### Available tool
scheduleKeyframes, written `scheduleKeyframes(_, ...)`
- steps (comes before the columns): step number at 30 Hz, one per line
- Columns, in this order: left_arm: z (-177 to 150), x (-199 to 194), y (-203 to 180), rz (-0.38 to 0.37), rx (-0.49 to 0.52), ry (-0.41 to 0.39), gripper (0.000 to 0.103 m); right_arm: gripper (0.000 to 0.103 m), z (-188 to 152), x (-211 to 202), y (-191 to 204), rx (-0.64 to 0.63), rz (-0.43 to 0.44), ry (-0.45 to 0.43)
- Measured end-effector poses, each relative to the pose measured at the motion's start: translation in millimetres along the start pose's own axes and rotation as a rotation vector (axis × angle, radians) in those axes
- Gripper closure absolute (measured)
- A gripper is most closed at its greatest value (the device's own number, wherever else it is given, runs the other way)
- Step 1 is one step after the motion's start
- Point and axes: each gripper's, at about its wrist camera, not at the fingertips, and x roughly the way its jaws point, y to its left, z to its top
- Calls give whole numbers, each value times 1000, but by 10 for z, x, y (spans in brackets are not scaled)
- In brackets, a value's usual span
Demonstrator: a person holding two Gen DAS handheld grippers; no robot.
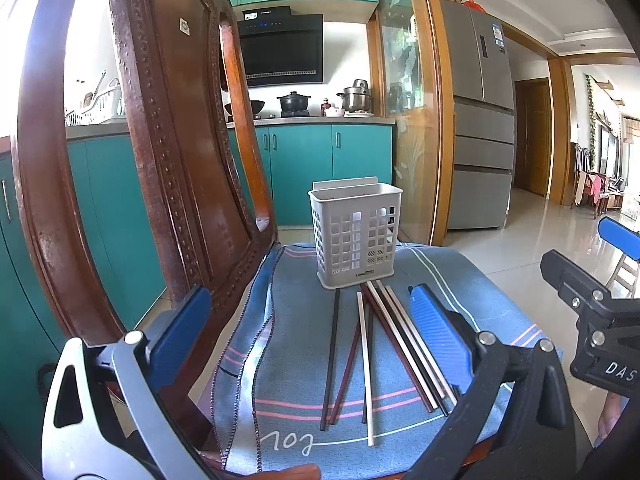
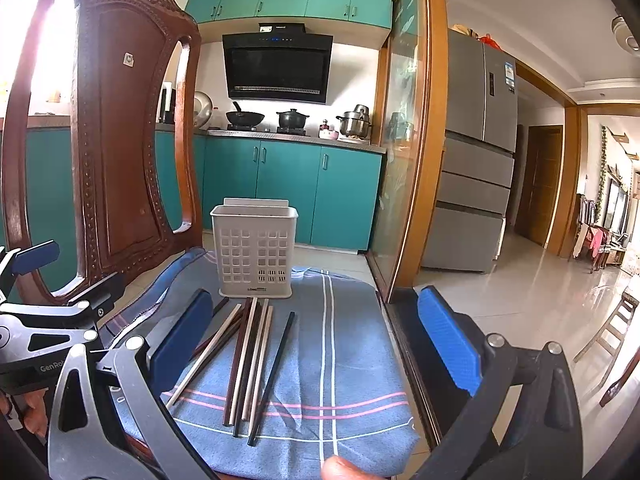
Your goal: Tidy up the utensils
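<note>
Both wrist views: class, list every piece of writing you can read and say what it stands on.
"DAS": right tongs' body.
"GenRo": left tongs' body, cut off.
"LONG...": basket, rest blurred.
Looping script on cloth: unreadable.
Fridge sticker and hood label: too small.

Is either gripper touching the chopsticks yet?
Apart. In each wrist view, the open left gripper and right gripper hover above the chopsticks, fingers clear.

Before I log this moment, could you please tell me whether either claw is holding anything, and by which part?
Nothing is held. The left claw and the right claw are both open above the chopsticks, which lie loose on the blue cloth before the basket.
</note>
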Motion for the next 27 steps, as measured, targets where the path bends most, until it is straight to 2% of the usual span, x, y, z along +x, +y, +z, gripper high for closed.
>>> scheduleKeyframes(27,1,-6,69,-6,-15,-4,4,3,-19,-13,-10,-2,-13,-2)
